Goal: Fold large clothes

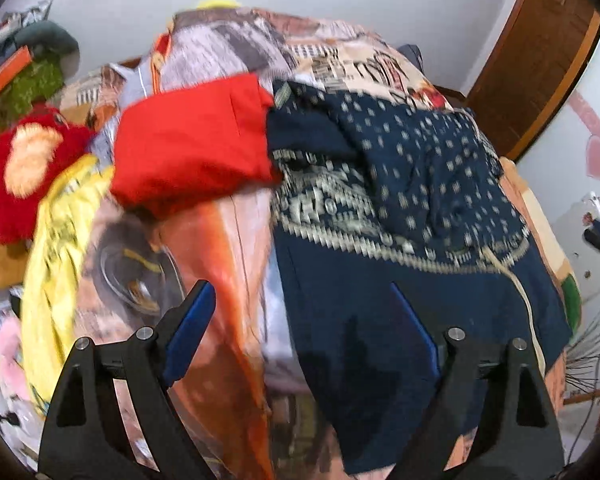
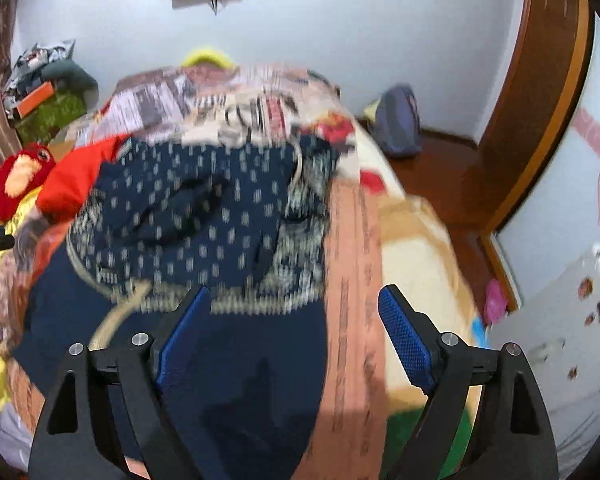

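A large navy garment point(image 1: 400, 240) with cream dots and a cream patterned band lies rumpled on the bed; it also shows in the right wrist view point(image 2: 204, 232). A folded red garment point(image 1: 192, 148) lies beside it on its left, seen in the right wrist view point(image 2: 76, 180) too. My left gripper point(image 1: 304, 292) is open and empty above the navy garment's near left edge. My right gripper point(image 2: 296, 296) is open and empty above the garment's near right part. Both views are motion-blurred.
The bed has a printed orange and beige cover point(image 1: 228, 248). A yellow garment point(image 1: 60, 240) and a red plush toy point(image 1: 24, 168) lie at the left. A wooden door point(image 2: 540, 100) and a backpack point(image 2: 400, 120) stand at the right.
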A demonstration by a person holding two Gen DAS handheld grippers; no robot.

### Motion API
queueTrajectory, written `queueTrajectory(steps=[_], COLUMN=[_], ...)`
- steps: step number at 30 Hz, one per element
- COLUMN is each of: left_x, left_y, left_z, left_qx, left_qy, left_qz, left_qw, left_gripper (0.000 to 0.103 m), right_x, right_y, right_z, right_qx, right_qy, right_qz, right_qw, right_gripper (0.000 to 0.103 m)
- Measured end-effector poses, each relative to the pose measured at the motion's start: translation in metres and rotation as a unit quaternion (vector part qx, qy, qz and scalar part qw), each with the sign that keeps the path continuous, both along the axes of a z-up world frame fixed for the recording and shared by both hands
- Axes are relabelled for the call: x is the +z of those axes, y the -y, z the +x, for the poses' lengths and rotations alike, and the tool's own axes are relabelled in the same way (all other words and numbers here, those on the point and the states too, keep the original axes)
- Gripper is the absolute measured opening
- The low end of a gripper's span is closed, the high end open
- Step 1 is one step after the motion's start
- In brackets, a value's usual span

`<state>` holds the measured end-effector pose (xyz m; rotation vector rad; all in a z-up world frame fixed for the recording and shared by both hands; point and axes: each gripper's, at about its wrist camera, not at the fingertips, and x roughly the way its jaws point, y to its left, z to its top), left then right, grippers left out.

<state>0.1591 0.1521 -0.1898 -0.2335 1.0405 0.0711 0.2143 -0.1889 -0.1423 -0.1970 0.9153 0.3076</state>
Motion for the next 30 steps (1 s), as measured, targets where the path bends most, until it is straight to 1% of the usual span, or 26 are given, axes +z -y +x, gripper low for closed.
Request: queueTrajectory(steps=[4,6,10,15,18,22,24,25,27,28,29,30], left_x=[-0.024,-0.035,-0.059,-0.088,-0.096,-0.096,-0.093,-0.091,-0.087,-0.084,-0.081,-0.079], left_y=[0.003,0.004,0.009,0.016,0.017,0.019,0.019,0.022,0.025,0.027,0.029,0.031], left_z=[-0.01,-0.012,-0.009,-0.003,-0.001,0.001,0.002,0.003,0.006,0.007,0.007,0.008], left_qx=[-0.007,-0.012,-0.026,-0.032,-0.029,-0.029,-0.036,-0.041,-0.05,-0.055,-0.063,-0.07], left_qy=[-0.029,-0.04,-0.069,-0.102,-0.102,-0.088,-0.081,-0.077,-0.07,-0.065,-0.06,-0.055], left_qz=[-0.057,-0.076,-0.127,-0.146,-0.177,-0.197,-0.2,-0.197,-0.192,-0.186,-0.178,-0.164], left_qw=[0.9979,0.9962,0.9891,0.9834,0.9785,0.976,0.9758,0.9766,0.9775,0.9788,0.9802,0.9824], left_gripper=[0.087,0.087,0.087,0.087,0.087,0.087,0.081,0.079,0.064,0.06,0.05,0.037], right_x=[-0.022,-0.031,-0.045,-0.072,-0.088,-0.1,-0.107,-0.109,-0.111,-0.111,-0.11,-0.109], right_y=[0.01,0.017,0.025,0.029,0.031,0.043,0.05,0.052,0.052,0.052,0.051,0.051], right_z=[-0.01,-0.012,-0.013,-0.012,-0.006,0.004,0.009,0.01,0.01,0.01,0.009,0.009], right_qx=[-0.011,-0.024,-0.036,-0.04,-0.047,-0.061,-0.073,-0.075,-0.07,-0.069,-0.067,-0.066], right_qy=[-0.035,-0.048,-0.086,-0.131,-0.166,-0.205,-0.22,-0.221,-0.22,-0.219,-0.217,-0.218], right_qz=[0.004,0.018,0.05,0.064,0.081,0.142,0.169,0.174,0.18,0.181,0.181,0.184], right_qw=[0.999,0.998,0.994,0.988,0.982,0.966,0.958,0.957,0.956,0.956,0.957,0.956], right_gripper=[0.083,0.083,0.083,0.083,0.083,0.083,0.083,0.084,0.083,0.081,0.077,0.063])
